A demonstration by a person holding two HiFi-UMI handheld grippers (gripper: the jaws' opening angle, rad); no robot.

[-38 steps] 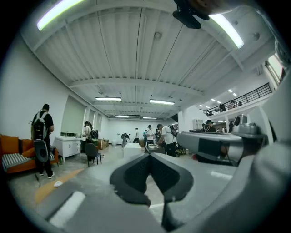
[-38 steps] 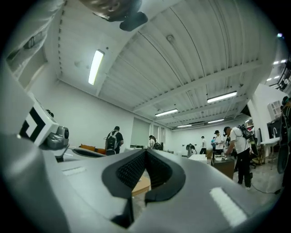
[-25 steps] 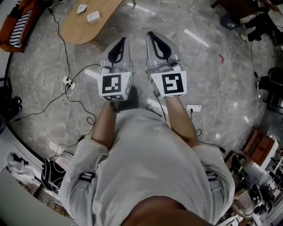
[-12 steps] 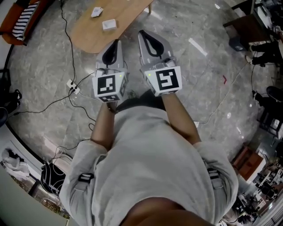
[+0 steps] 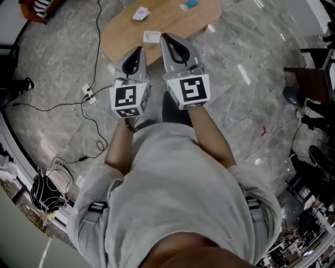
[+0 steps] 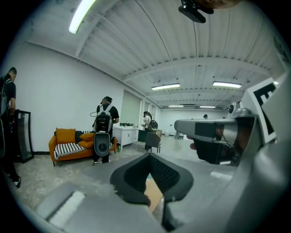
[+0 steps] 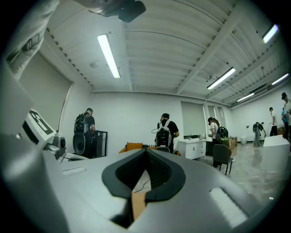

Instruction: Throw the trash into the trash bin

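Head view: I have both grippers side by side, pointing out ahead of my chest. The left gripper (image 5: 137, 55) has its grey jaws pressed together with nothing between them, and in the left gripper view the dark pads (image 6: 136, 175) meet at the tips. The right gripper (image 5: 170, 43) is the same, its jaws closed on nothing. Just beyond the tips is a light wooden oval table (image 5: 172, 23). A flat white square scrap (image 5: 152, 36) lies on it just ahead of the jaws, between the two tips. A crumpled white scrap (image 5: 141, 13) sits farther out beyond the left jaws, and a small blue piece (image 5: 189, 4) beyond the right jaws.
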